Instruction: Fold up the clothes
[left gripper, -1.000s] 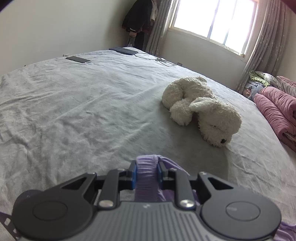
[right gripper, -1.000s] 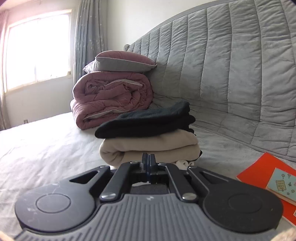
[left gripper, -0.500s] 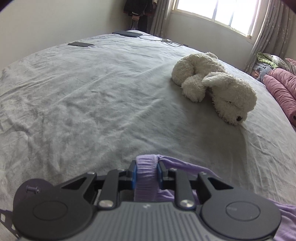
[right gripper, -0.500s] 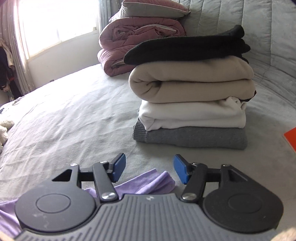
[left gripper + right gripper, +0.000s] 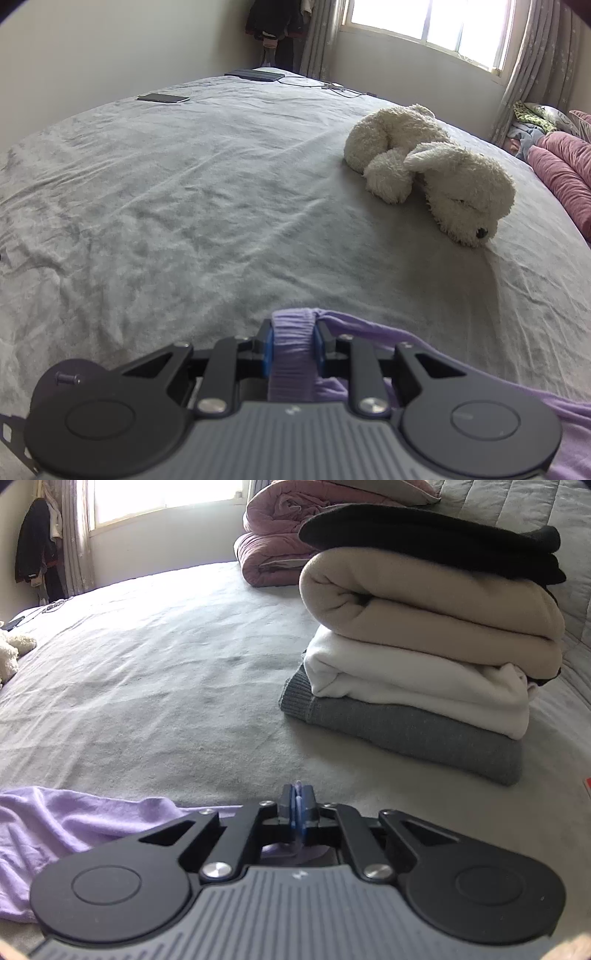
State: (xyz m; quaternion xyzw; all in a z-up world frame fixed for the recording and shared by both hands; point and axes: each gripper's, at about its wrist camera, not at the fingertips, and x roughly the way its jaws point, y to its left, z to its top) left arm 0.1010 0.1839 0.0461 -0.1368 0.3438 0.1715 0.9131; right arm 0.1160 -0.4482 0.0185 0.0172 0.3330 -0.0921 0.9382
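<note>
Lowered, the right hand-held gripper [image 5: 297, 805] has just clamped the purple garment [image 5: 74, 819]; left hand-held gripper [image 5: 294, 334] grips its hem.

Lilac garment [image 5: 55, 823], soft and rumpled, spread low on grey bed [image 5: 166, 686]; one ribbed bunch pinched upright at left, a thin edge pinched at right. Stack [image 5: 424, 635] of four folded pieces nearby.

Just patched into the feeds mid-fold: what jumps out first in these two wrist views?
In the right wrist view, a tall stack of folded clothes stands on the grey bed, ahead and to the right of the right gripper. In the left wrist view, a white plush dog lies to the upper right. Nearest each camera, both grippers pinch the lilac garment, the left gripper on a thick bunch.
</note>
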